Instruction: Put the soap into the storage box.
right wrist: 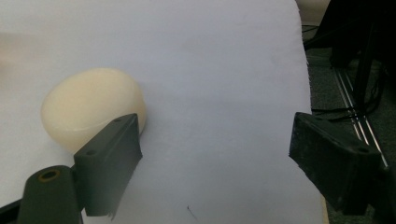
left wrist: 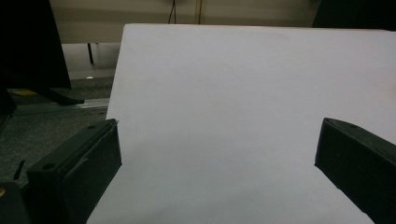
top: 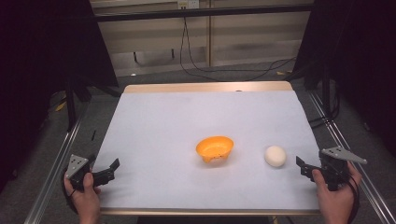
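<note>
Both tongs, left (top: 113, 165) and right (top: 300, 164), are spread; the cream ball (top: 275, 156) should be centred between the right jaws first.

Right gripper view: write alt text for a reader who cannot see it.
A cream ball lies on a white table, just beyond the left jaw of the open right gripper, not between the jaws. Past the table's right edge are dark floor, cables and a metal rail.

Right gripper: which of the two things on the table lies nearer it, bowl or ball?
The cream ball, just left of the right gripper; the orange bowl sits farther off toward the middle.
</note>
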`<state>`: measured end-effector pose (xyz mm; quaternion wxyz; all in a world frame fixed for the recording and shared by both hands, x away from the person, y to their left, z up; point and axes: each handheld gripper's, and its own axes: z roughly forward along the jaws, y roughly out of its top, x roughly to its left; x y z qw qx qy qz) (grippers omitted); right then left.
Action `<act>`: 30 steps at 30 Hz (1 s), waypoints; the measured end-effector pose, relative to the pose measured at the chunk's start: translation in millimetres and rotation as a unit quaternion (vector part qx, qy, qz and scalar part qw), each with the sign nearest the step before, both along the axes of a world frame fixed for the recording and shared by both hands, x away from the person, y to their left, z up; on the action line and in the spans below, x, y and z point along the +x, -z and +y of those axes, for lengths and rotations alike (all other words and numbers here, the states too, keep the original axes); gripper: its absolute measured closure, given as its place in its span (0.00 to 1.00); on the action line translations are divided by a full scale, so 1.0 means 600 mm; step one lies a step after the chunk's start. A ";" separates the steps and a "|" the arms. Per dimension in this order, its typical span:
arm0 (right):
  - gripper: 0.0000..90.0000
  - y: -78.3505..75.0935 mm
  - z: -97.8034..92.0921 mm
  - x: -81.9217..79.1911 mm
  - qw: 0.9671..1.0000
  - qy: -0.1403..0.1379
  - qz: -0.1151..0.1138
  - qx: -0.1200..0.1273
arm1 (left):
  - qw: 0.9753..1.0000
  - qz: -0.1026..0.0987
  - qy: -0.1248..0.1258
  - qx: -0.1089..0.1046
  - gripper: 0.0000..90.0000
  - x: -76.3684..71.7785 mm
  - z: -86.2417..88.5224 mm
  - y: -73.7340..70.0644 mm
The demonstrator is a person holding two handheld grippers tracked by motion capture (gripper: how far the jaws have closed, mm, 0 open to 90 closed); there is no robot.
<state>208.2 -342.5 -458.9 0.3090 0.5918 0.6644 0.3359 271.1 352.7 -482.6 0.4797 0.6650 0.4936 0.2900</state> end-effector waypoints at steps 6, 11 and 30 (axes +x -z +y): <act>0.18 -0.006 -0.006 0.013 0.997 -0.030 0.072 0.012 | 1.000 0.003 -0.002 -0.002 0.00 0.000 -0.002 0.000; 0.12 -0.012 -0.007 0.021 0.990 -0.049 0.132 0.020 | 1.000 0.002 0.000 0.000 0.00 0.000 -0.002 0.000; 0.06 -0.021 0.014 0.059 0.959 -0.073 0.273 0.005 | 1.000 0.005 0.007 0.002 0.01 0.001 -0.003 0.000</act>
